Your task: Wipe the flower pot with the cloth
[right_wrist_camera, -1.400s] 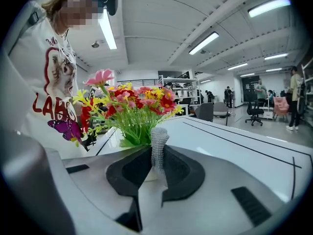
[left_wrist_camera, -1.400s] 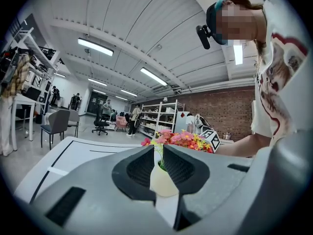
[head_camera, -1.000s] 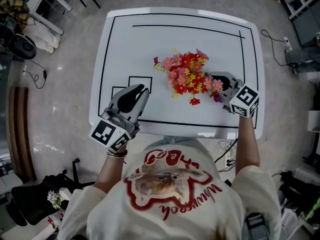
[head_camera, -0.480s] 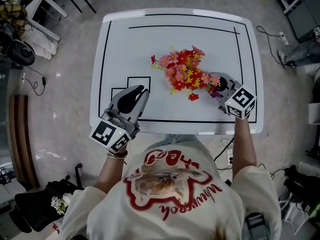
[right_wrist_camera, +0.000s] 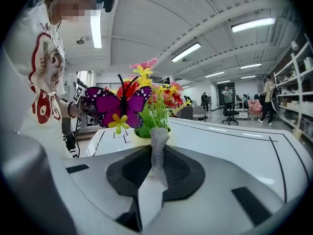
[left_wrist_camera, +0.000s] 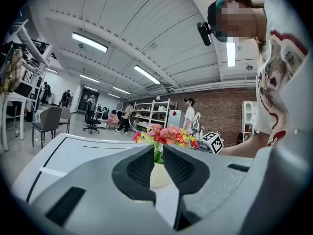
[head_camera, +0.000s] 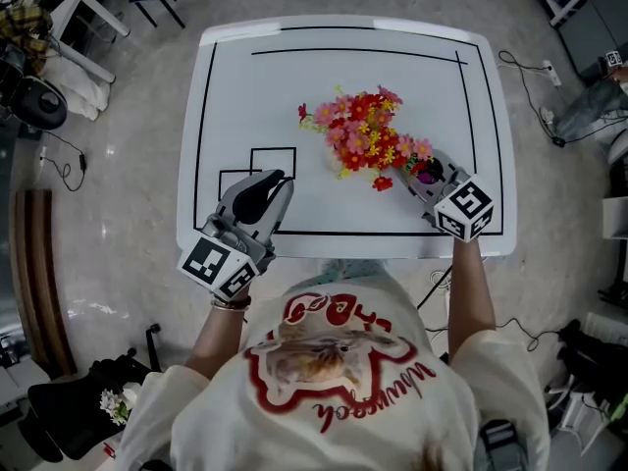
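My right gripper (right_wrist_camera: 157,153) has its jaws pressed together on a grey knitted cloth (right_wrist_camera: 158,140), which stands up between the pads as a narrow strip. Just past it is the flower pot (right_wrist_camera: 143,131); I cannot tell whether cloth and pot touch. A purple butterfly (right_wrist_camera: 117,104) sits among the flowers (right_wrist_camera: 161,99) above. My left gripper (left_wrist_camera: 159,153) has its jaws a narrow gap apart with nothing between them, and the pot shows through that gap, well apart. From above, the pot stands near the middle of the white table (head_camera: 245,96), with my left gripper at the near edge.
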Available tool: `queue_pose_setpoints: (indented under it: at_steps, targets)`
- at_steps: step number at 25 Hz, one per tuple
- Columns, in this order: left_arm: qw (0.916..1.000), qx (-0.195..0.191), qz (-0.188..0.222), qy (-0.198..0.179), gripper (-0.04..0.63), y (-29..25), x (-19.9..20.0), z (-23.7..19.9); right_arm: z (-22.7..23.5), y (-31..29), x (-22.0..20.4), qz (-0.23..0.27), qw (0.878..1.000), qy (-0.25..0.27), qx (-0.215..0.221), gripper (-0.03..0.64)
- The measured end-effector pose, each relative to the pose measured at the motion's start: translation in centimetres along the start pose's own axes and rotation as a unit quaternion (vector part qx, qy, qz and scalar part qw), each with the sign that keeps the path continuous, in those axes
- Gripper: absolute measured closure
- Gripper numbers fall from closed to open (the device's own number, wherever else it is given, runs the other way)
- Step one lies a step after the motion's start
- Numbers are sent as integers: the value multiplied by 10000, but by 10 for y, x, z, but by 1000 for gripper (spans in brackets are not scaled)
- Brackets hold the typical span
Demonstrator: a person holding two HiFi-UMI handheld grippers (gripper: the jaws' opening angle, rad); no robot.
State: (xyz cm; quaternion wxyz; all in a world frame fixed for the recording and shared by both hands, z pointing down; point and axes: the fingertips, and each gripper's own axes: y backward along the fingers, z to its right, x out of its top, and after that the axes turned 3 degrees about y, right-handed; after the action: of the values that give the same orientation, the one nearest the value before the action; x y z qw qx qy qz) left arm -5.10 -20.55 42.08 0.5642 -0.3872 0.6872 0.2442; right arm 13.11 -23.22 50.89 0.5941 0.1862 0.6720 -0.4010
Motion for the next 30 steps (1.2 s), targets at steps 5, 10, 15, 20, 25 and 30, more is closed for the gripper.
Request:
queue_pose_setpoints:
  at_steps: [5, 10, 15, 20, 25, 30]
  targets:
    - [10000, -61, 25, 52, 534, 2, -3, 1, -1, -1, -2, -26, 9996, -2, -271, 561]
    - [9999, -103, 40, 57, 534, 7, -3, 1, -5, 1, -4, 3, 9988, -57, -496, 561]
    - [9999, -130, 61, 61, 534, 11, -3, 1, -11, 1, -4, -9, 9982, -82, -593, 561]
    - [9999, -132, 79, 62, 534, 15, -3, 1, -13, 2, -5, -65, 9970, -123, -767, 561]
    - [9998, -155, 77, 68, 534, 19, -6, 1, -14, 1, -7, -90, 9954, -207, -936, 561]
    - [9997, -232, 60, 64, 534, 21, -7, 5, -17, 1, -7, -197, 9930, -238, -1142, 561]
